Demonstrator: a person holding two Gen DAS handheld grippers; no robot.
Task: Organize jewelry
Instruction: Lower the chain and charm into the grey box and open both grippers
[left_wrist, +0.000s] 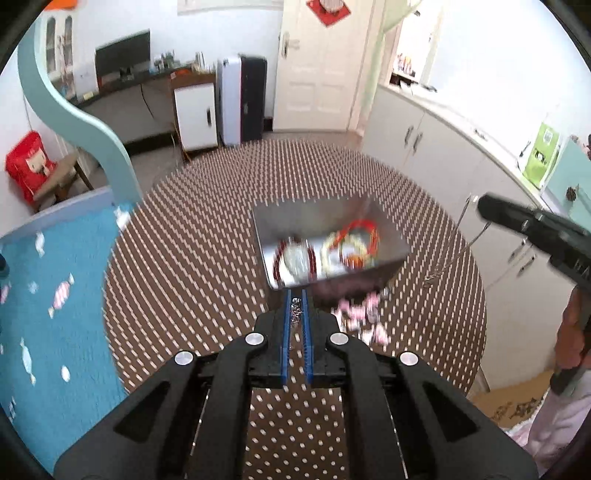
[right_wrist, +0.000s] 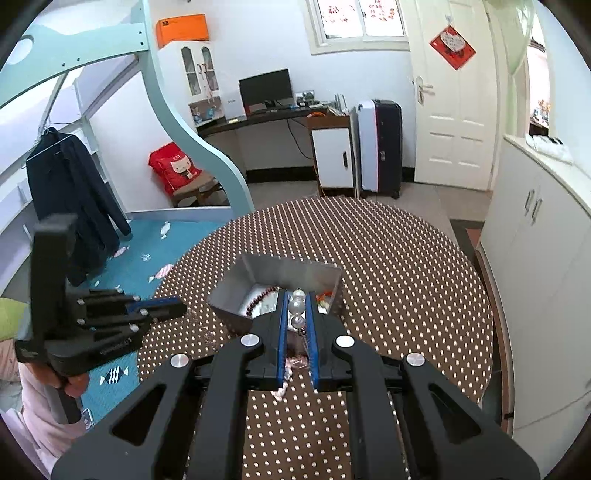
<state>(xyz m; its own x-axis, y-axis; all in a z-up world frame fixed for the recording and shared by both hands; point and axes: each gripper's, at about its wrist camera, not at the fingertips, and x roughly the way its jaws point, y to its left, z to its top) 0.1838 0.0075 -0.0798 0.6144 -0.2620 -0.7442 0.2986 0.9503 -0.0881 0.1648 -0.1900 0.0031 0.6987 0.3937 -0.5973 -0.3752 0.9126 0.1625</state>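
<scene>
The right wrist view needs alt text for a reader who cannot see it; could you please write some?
The right hand-held gripper is shut on a string of pearly beads above a grey metal box of jewelry on a round, brown dotted table. The left hand-held gripper hangs at the left, shut, with a thin chain dangling below it.

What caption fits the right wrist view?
Right hand-held gripper holds a pearl strand over the metal tray.

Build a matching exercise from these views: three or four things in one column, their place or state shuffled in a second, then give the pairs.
1. left gripper
2. right gripper
3. metal tray
4. pink-and-white jewelry

A. sits on the dotted tablecloth, holding bracelets
B. shut on a pearl strand
C. shut on a thin silver chain
D. lies on the cloth beside the tray

Pairs: 1-C, 2-B, 3-A, 4-D
</scene>
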